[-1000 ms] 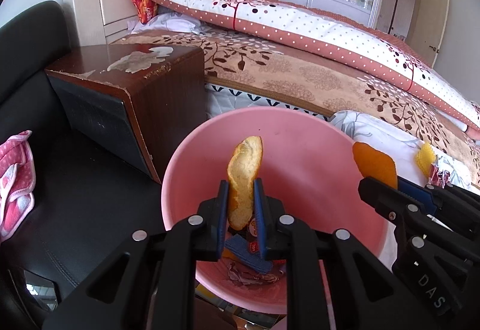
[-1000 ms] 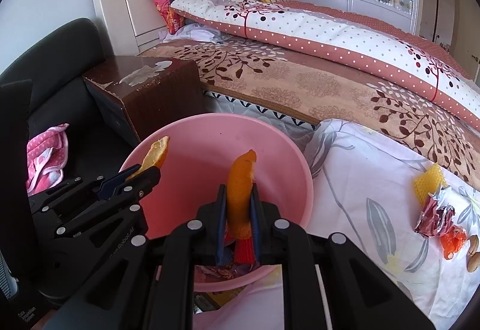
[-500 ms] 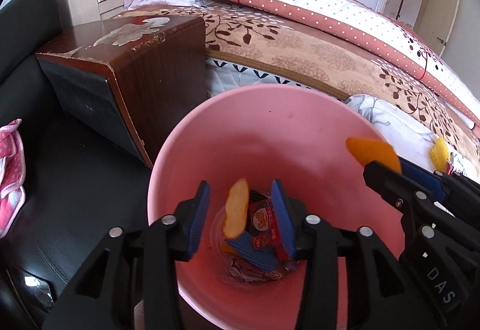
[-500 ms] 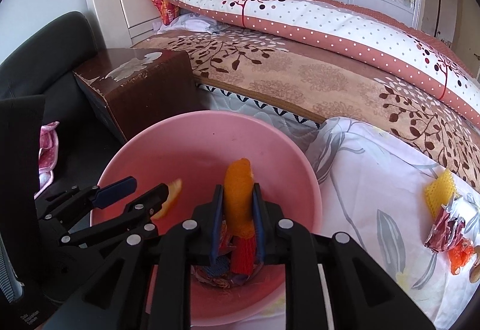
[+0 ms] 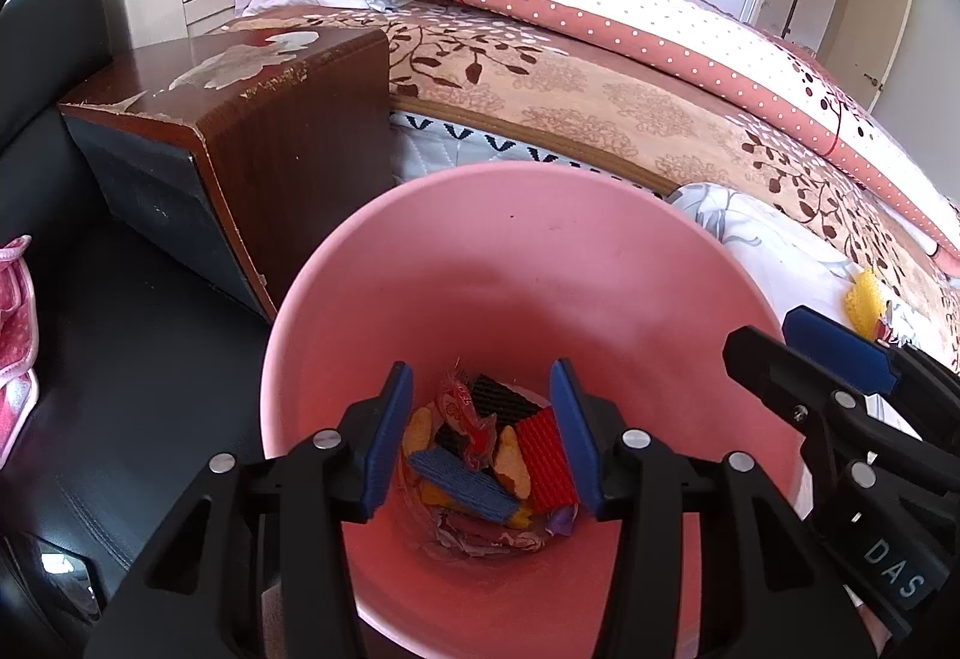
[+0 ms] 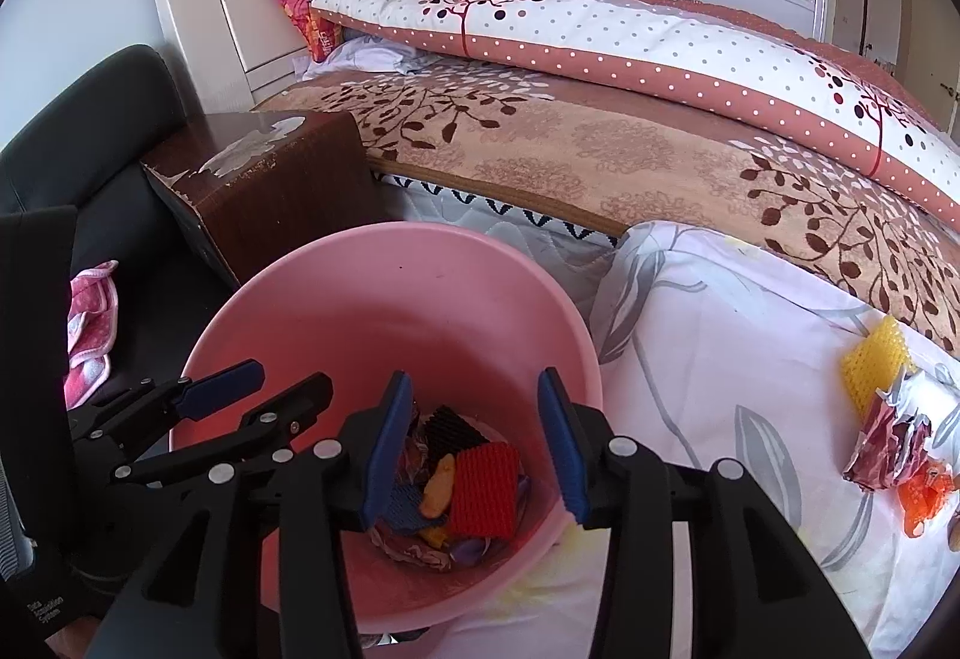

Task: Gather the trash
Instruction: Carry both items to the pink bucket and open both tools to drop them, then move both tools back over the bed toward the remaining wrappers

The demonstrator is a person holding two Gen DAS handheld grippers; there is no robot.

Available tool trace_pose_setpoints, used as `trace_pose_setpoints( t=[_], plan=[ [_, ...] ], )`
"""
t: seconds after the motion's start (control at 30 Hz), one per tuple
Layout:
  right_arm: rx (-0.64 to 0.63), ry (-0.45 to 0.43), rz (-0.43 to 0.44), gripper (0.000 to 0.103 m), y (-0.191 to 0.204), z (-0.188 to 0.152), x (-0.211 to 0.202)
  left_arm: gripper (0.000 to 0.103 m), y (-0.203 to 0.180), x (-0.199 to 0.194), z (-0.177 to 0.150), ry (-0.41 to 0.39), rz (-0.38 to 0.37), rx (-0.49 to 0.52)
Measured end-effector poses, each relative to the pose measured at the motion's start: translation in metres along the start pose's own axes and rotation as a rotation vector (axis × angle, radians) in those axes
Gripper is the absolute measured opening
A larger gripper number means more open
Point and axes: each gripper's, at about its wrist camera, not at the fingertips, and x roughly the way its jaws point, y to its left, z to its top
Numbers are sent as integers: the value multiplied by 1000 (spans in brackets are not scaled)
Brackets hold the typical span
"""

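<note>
A pink bin (image 5: 510,269) (image 6: 390,311) stands below both grippers. At its bottom lie orange peel pieces (image 5: 513,458) (image 6: 438,485), a red mesh pad (image 5: 543,458) (image 6: 483,488), a blue pad (image 5: 462,479) and wrappers. My left gripper (image 5: 480,389) (image 6: 258,377) hangs over the bin, its jaws opening with nothing between them. My right gripper (image 6: 474,389) (image 5: 798,335) is beside it over the bin, jaws also opening and empty. On the white flowered sheet (image 6: 720,359) to the right lie a yellow foam net (image 6: 873,362) (image 5: 864,299), a crumpled wrapper (image 6: 888,443) and an orange scrap (image 6: 924,497).
A worn brown nightstand (image 5: 240,107) stands just behind the bin on the left. A black sofa (image 5: 120,359) with a pink cloth (image 5: 12,329) fills the left side. The bed with a dotted quilt (image 6: 660,41) runs across the back.
Both grippers opened. The pale peel left the left jaws and the orange peel left the right jaws; both now lie in the bin.
</note>
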Motion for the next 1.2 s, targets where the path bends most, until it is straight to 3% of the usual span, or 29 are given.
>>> trace_pose_setpoints(
  t=[0.77, 1.2],
  plan=[
    [84, -164, -24, 53, -37, -41, -106, 48, -59, -81, -21, -163, -39, 96],
    [161, -182, -75, 56, -83, -74, -136, 48, -110, -80, -36, -173, -80, 200]
  ],
)
